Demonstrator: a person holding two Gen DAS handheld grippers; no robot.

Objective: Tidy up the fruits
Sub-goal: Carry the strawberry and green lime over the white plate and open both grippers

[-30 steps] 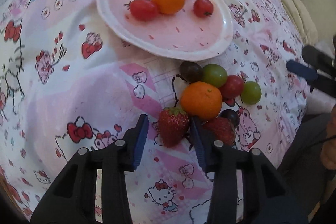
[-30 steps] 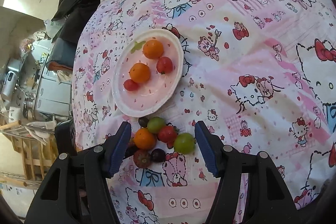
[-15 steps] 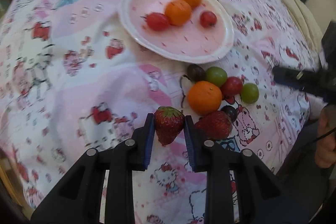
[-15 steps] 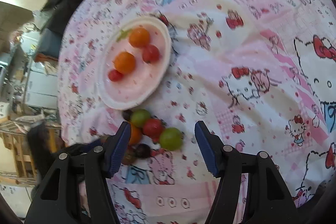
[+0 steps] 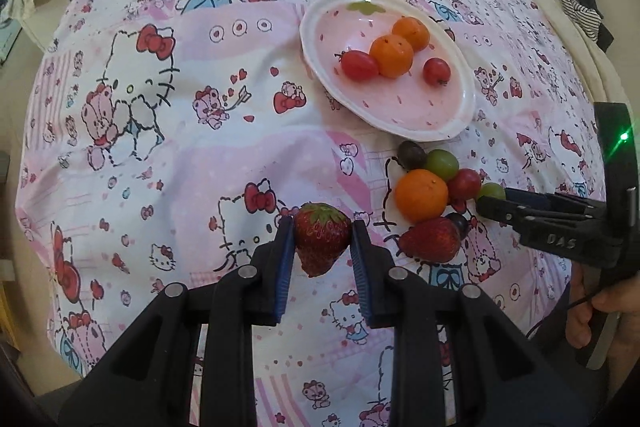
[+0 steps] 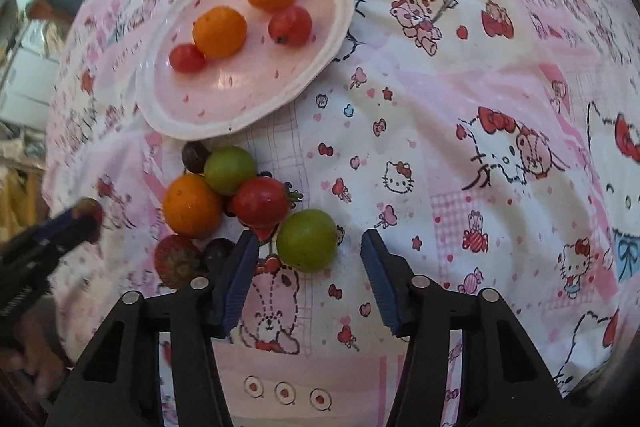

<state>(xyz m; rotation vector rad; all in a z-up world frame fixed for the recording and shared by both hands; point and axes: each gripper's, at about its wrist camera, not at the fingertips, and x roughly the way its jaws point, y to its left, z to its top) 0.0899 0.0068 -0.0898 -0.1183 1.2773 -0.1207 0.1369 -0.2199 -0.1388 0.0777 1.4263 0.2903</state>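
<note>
Holding a strawberry (image 5: 322, 237) in the left hand-held gripper (image 5: 322, 247): pads pinch it at both sides, leaf cap up, tip hanging below the pads, lifted off the patterned bedsheet (image 5: 160, 147). Right hand-held gripper (image 6: 306, 255) is wide open with nothing in it; a green grape (image 6: 306, 245) lies between its fingers, nearer the left one, not touched by either.

Plate (image 5: 316, 39) sits further back, holding two small oranges and two cherry tomatoes. Loose pile just in front of its rim: orange (image 5: 421, 195), second strawberry (image 5: 430, 241), cherry tomato (image 6: 261, 202), another green grape (image 6: 230, 171) and two dark grapes, all touching or nearly so.

Risks, my read:
- Strawberry is soft and tapered; too much squeeze bruises it, too little and it slides out tip-first on the way to the plate.
- Plate sits on soft bedding, looks tilted; a drop from height could roll the round fruit or rock the plate.
- Right gripper's left finger is close to the tomato and a dark grape; closing on the grape could nudge the pile and scatter it.
- Both grippers work near the same pile, so collision is possible.
</note>
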